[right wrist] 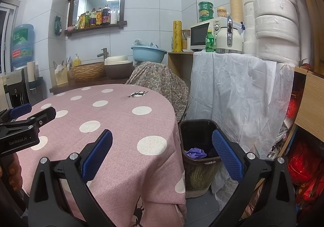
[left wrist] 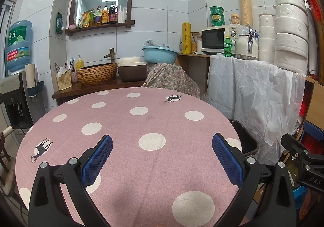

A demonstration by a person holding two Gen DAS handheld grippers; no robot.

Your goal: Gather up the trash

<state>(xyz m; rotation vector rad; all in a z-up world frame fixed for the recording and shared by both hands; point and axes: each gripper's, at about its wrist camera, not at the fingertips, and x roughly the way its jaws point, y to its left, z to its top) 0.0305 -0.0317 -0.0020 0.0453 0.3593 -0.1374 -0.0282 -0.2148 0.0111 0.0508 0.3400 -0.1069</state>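
A dark bin (right wrist: 199,159) stands on the floor at the right edge of the round table (right wrist: 113,121); a crumpled purple piece (right wrist: 195,153) lies inside it. In the left wrist view only the bin's rim (left wrist: 246,137) shows past the table (left wrist: 129,125). My left gripper (left wrist: 162,158) hovers over the pink dotted cloth, open, with nothing between its blue pads. My right gripper (right wrist: 162,158) is open too, straddling the table's edge and the bin, holding nothing. Each gripper shows at the other view's side: the right gripper's fingers (left wrist: 299,152), the left gripper's fingers (right wrist: 26,117).
A shelf draped in white sheet (right wrist: 239,93) stands right of the bin, bearing a microwave (right wrist: 202,35), a green bottle (right wrist: 209,41) and a kettle (right wrist: 228,39). A patterned cloth heap (right wrist: 162,79) and a blue basin (right wrist: 148,53) sit behind the table. Red bags (right wrist: 303,168) crowd the right.
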